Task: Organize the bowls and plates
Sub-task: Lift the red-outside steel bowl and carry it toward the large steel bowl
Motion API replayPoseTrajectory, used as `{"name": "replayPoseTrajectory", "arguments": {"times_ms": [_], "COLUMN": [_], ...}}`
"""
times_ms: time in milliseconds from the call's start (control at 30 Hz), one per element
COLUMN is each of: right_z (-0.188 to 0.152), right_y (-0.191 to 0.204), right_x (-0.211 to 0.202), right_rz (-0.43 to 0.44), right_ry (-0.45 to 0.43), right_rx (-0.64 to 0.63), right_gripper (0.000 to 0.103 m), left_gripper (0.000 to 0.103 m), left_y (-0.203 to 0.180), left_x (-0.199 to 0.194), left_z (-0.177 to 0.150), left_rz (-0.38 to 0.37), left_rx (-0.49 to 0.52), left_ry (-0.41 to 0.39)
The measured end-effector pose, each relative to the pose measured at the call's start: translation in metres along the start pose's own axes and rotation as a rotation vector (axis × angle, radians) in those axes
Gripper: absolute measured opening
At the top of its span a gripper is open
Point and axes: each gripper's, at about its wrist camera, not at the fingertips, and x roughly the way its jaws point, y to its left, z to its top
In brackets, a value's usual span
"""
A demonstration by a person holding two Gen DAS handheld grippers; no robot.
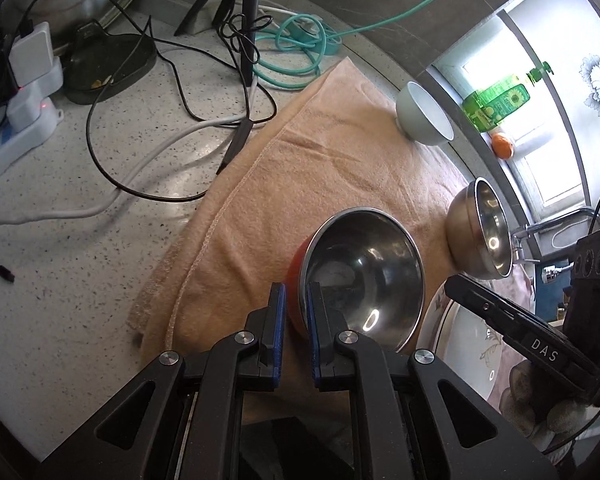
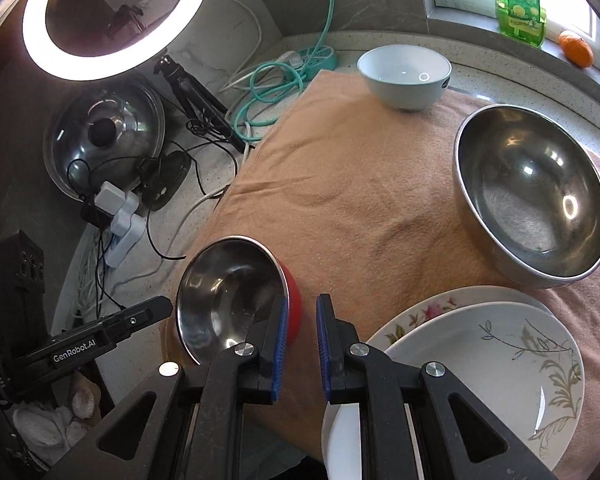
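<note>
Left gripper [image 1: 296, 312] pinches the rim of the red bowl [image 1: 294, 280]; right gripper [image 2: 302, 322] holds nothing.

The red bowl, steel-lined and empty, sits at the near left of the tan towel [image 1: 308, 152], its wall clamped between the left gripper's blue pads. The right gripper's jaws are drawn nearly together over bare towel just right of that bowl, touching nothing. To the near right lie two stacked plates, a leaf-patterned plate [image 2: 500, 364] on top of a flowered plate [image 2: 428, 310]. Beyond them stands a large steel bowl [image 2: 532, 196], empty, and at the far edge of the towel a pale white bowl [image 2: 404, 76], also empty. Left of the towel the counter is crowded with cables [image 1: 172, 80], a power strip [image 1: 16, 136], a pot lid [image 2: 104, 136] and a tripod [image 2: 196, 96].
</note>
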Motion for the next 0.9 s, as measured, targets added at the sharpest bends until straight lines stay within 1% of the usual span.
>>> {"name": "replayPoseTrajectory", "arguments": {"times_ms": [167,367,900], "right_z": [0.0,0.002,0.002], "right_y": [0.003,0.004,0.006], "right_x": [0.012,0.023,0.032], "right_rz": [-0.012,-0.019,-0.016], "right_ry": [0.028,0.053,0.077], "right_rx": [-0.015,-0.02,-0.025], "right_gripper": [0.014,0.015,0.014], "left_gripper": [0.009,0.009,0.009], "left_y": [0.001,-0.001,-0.001], "left_x": [0.006,0.009,0.015], "left_z": [0.0,0.001,0.001], "left_rz": [-0.014,-0.006,-0.014], "left_rx": [-0.003,0.012,0.017], "left_ry": [0.012,0.02,0.03]}}
